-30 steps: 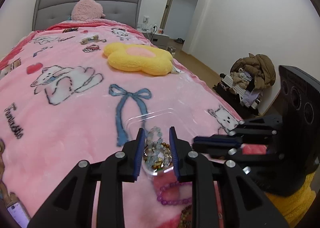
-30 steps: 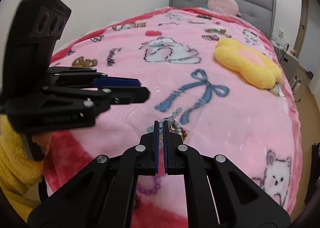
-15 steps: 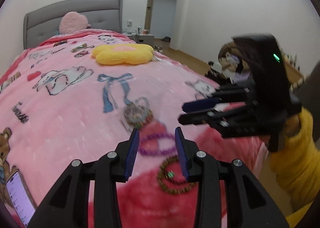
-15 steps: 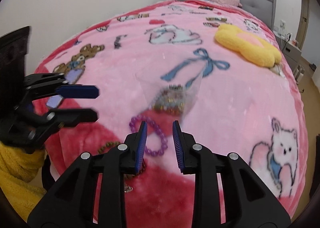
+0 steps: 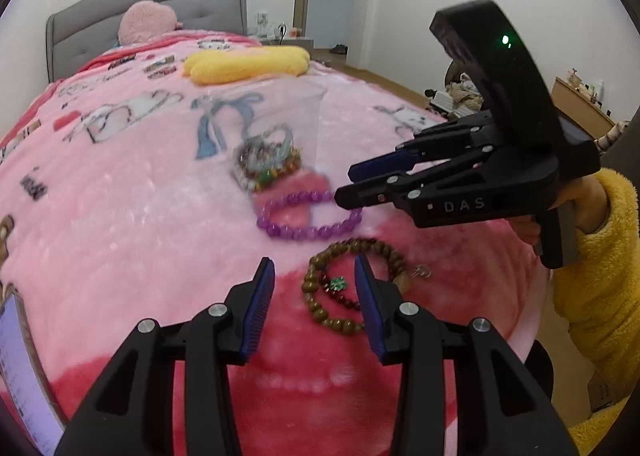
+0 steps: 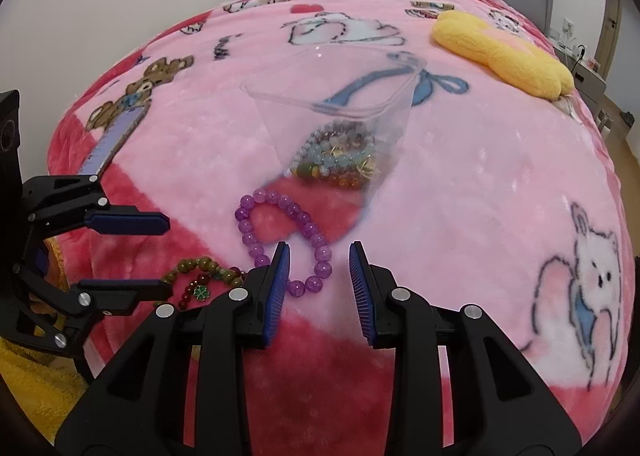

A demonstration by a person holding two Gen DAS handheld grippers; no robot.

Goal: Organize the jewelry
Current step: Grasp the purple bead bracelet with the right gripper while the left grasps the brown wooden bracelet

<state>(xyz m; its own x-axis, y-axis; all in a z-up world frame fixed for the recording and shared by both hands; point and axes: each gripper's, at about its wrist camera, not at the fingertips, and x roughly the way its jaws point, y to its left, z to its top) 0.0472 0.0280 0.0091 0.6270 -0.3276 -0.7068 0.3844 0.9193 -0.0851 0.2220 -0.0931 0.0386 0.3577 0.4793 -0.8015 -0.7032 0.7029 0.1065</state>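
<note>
Two grippers hover over the bed's pink cartoon blanket, fingers apart on both: the left gripper above the brown bead bracelet, the right gripper, marked "DAS", above the purple bead bracelet. A clear plastic container holds more bracelets. Yellow flower cushion near the grey headboard.

I'm seeing even, soft indoor light, fisheye bending the dark corners, left view blurring around the clear box, right view staying sharper.
</note>
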